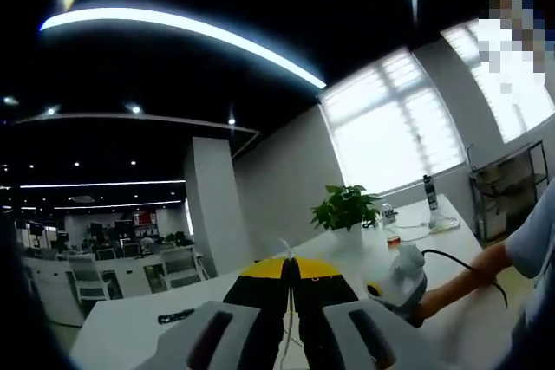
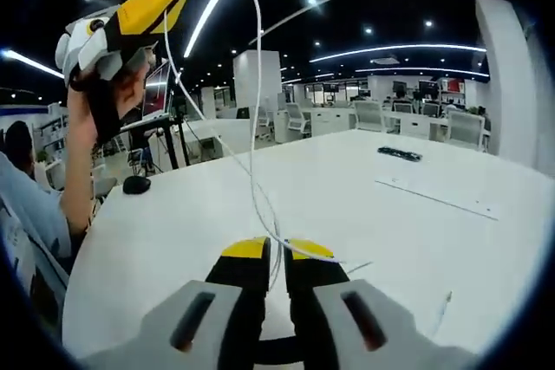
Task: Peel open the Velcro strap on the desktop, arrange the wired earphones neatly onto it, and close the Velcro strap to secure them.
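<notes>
Both grippers [image 1: 290, 270] [image 2: 276, 253] raised, pinching earphone cable [image 2: 253, 127]

No legible text or labels

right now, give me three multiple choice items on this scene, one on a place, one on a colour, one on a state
1. Where does the black Velcro strap lie?
A. on the white table
B. on a chair
C. in the raised gripper

2. What colour are the tips of the right gripper?
A. red
B. yellow
C. green

3. How does the white earphone cable run?
A. coiled flat on the table
B. looped up between the two grippers
C. wrapped in the strap

Answers:
1 A, in the right gripper view it lies far out on the table.
2 B, both tips are yellow.
3 B, it arcs from the raised left gripper down to the right jaws.
</notes>
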Available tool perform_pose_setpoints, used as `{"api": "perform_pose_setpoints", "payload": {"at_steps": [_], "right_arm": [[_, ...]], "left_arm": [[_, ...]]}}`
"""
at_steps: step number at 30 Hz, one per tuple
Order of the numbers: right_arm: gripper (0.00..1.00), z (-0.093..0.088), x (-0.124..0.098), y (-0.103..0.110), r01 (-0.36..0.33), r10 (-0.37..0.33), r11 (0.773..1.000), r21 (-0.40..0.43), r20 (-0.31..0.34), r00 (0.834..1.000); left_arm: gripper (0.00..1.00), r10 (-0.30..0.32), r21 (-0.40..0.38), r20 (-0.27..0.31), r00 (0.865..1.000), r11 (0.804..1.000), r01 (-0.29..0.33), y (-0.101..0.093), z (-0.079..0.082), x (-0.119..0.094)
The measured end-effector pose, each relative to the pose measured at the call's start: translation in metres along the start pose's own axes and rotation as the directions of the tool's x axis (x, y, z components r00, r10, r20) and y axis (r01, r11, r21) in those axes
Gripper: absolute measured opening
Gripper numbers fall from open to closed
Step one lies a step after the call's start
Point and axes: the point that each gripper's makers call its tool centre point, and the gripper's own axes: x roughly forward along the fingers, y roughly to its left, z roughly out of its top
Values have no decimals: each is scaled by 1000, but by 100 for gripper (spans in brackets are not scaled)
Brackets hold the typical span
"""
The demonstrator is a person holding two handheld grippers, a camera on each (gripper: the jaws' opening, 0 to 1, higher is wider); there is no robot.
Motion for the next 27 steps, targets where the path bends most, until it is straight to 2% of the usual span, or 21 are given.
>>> {"api": "perform_pose_setpoints", "payload": {"at_steps": [10, 13, 16, 20, 24, 27], "right_arm": [[6, -16, 12, -2, 14, -17, 999, -34, -68, 998], [4, -18, 11, 2, -4, 2, 1000, -24, -74, 997], [4, -14, 7, 13, -51, 51, 999, 9, -58, 997], [4, -3, 0, 29, -110, 111, 994, 24, -29, 993], [4, 15, -11, 39, -136, 135, 991, 23, 22, 991], [4, 25, -21, 39, -116, 116, 993, 8, 39, 993]], "left_arm": [[6, 0, -7, 17, 1000, 1000, 1, 0, 8, -2], [6, 38, 34, -4, 999, 999, -38, 9, 3, -2], [6, 108, 96, -62, 992, 990, -102, 29, -17, 1], [6, 173, 118, -131, 976, 980, -158, 50, -48, 4], [6, 208, 91, -176, 962, 977, -195, 67, -77, 1], [6, 242, 77, -204, 949, 970, -231, 82, -95, -6]]}}
